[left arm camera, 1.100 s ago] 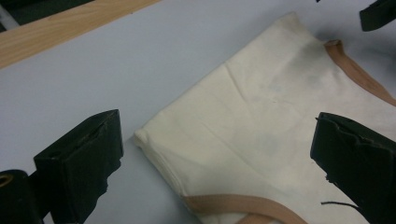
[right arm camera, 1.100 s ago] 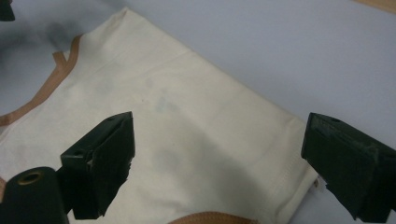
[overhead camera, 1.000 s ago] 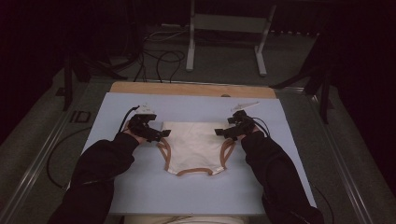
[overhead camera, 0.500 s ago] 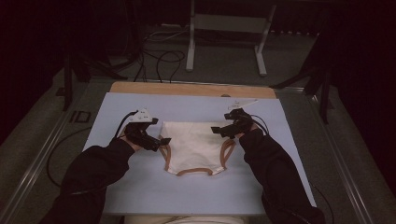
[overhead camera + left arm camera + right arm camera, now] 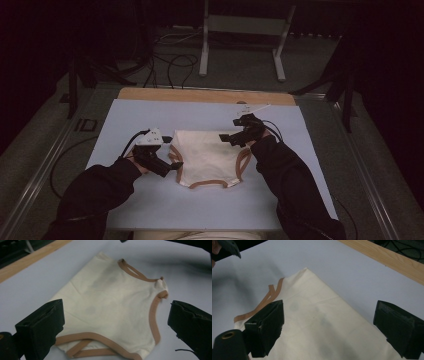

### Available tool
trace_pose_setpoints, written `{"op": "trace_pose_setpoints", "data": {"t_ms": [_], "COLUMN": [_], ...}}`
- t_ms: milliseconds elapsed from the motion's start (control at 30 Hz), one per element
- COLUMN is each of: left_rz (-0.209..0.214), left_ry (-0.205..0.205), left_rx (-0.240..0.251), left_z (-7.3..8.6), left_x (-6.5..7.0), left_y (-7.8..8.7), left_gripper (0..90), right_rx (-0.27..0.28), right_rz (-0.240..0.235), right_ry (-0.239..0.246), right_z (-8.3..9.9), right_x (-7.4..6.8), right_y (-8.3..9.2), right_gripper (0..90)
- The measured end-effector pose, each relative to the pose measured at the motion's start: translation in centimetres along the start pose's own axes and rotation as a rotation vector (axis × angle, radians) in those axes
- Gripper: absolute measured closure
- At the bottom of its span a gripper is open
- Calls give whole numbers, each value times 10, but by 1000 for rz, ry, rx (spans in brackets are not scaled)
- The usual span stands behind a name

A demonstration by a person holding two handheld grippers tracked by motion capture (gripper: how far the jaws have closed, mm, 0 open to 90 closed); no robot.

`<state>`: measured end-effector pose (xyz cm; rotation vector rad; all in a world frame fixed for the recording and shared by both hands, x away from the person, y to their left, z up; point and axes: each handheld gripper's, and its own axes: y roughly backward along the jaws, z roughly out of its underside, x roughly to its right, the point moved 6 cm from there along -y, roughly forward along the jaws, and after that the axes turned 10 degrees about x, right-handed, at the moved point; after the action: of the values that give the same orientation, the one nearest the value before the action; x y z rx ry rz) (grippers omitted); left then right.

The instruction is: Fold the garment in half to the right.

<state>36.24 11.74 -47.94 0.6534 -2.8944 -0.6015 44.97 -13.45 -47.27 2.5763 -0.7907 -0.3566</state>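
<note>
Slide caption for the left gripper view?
Open left tool poised over a cream garment with tan trim, flat on the table.

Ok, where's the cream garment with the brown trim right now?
In the high view the cream garment lies flat mid-table on the pale blue mat, between the left gripper and right gripper.

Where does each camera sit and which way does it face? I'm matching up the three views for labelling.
High view: above the person's side, looking forward and down on the pale blue table top; both dark sleeves, left tool, right tool.
Left gripper view: rides the left tool, facing the cream cloth garment with tan trim; open black jaws.
Right gripper view: rides the right tool, over the garment's plain edge; open jaws.
Shared: garment, table top, light wooden table edge.
</note>
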Motion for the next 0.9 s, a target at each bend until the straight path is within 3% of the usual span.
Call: {"op": "trace_pose_setpoints", "data": {"t_ms": [200,333,500,733,800,900], "left_rz": [15,54,64,91,117,119], "left_ry": [-6,3,-18,-50,-59,-69], "left_rx": [-8,-15,-19,-65,-94,-125], "left_z": [6,10,18,32,40,46], "left_x": [8,14,20,28,33,35], "left_y": [0,0,-4,-13,-18,-22], "left_gripper": [17,17,21,18,18,28], "right_rx": [-5,-4,-12,-24,-25,-34], "right_rz": [-13,-31,-48,-69,-82,-88], "right_ry": [14,21,29,32,24,25], "right_z": [-5,-8,-8,-4,-2,1], "right_x": [-7,-12,-19,-26,-28,-30], "right_y": [-9,-17,-28,-41,-46,-50], "right_gripper": [97,99,99,99,99,99]}}
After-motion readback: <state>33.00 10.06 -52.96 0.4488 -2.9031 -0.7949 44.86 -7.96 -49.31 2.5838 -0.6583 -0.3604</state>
